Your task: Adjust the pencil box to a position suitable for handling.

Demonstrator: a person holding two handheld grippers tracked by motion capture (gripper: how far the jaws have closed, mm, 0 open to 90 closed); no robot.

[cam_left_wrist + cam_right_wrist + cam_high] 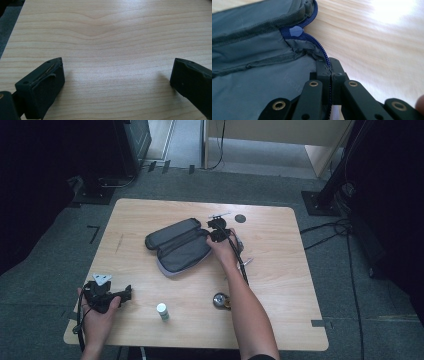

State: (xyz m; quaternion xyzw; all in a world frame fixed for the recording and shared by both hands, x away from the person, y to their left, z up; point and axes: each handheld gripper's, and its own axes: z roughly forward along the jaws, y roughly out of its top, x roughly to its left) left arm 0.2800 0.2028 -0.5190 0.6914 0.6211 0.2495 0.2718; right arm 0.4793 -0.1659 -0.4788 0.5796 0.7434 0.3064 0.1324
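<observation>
Pinching the blue zipper edge (pixel 325 58) of the grey fabric pouch (pixel 180 245), the right gripper (pixel 216 231) has its jaws closed tight on it. The pouch lies open on the light wooden table (pixel 280 255), spreading to the left of this gripper. The left gripper (pixel 126 294) rests near the table's front corner, well apart, its jaws wide open over bare wood.

The high view looks forward and down over the whole table (pixel 280 270); each gripper view sits close behind its fingers (pixel 329 67), sharing that tabletop.
</observation>
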